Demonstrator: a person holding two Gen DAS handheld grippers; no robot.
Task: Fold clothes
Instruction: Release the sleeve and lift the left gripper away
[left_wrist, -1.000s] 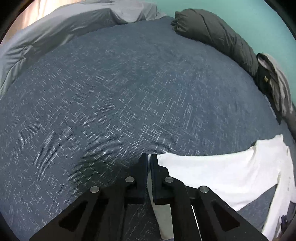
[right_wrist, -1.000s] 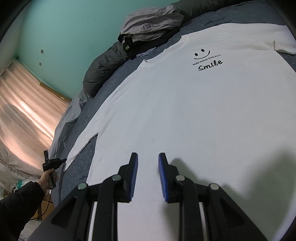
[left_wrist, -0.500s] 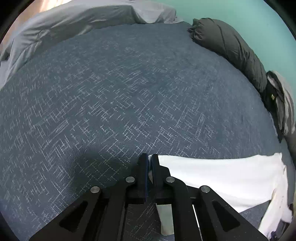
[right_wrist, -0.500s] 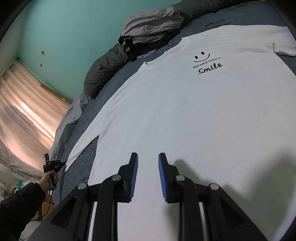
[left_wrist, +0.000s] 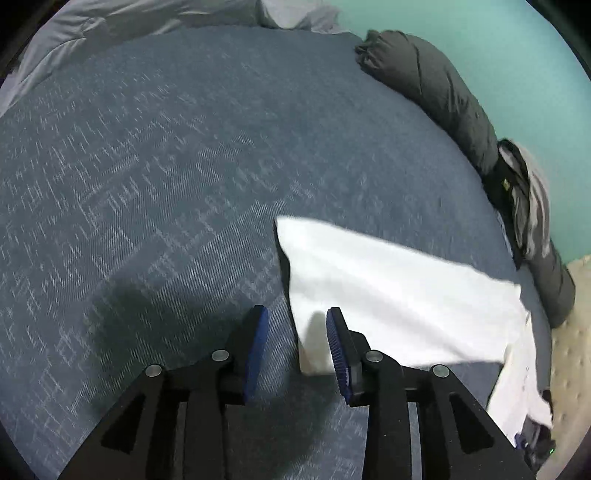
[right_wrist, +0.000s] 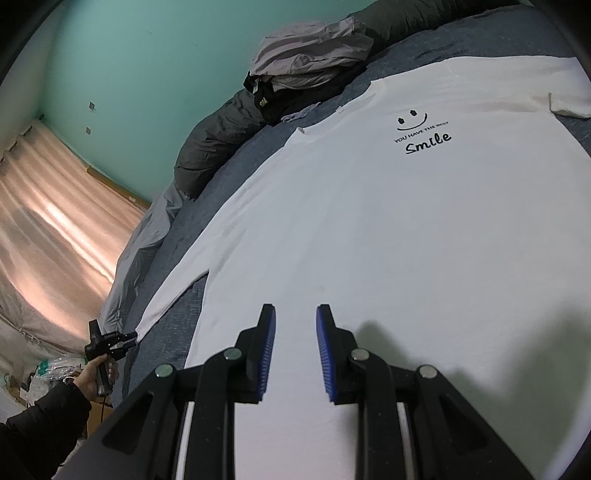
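Observation:
A white long-sleeved shirt (right_wrist: 369, 240) with a black "Smile" print (right_wrist: 428, 142) lies spread flat on the blue patterned bedspread (left_wrist: 166, 166). My right gripper (right_wrist: 295, 321) hovers open over the shirt's lower body, nothing between its blue pads. In the left wrist view the shirt's sleeve (left_wrist: 388, 295) lies flat, its cuff end just ahead of my left gripper (left_wrist: 295, 325). That gripper is open and holds nothing; its right finger overlaps the cuff's near edge. The right wrist view also shows the left gripper (right_wrist: 131, 336), in a person's hand (right_wrist: 92, 376) at the sleeve's tip.
A dark grey rolled duvet (left_wrist: 436, 92) lines the far edge of the bed against the teal wall. A pile of grey and black clothes (right_wrist: 310, 70) sits on it. A light grey sheet (left_wrist: 110, 22) lies bunched at the far left. Beige curtains (right_wrist: 44, 229) hang beyond.
My left gripper has opened and let go of the sleeve cuff, which now lies flat ahead of it. The right gripper has hardly moved.

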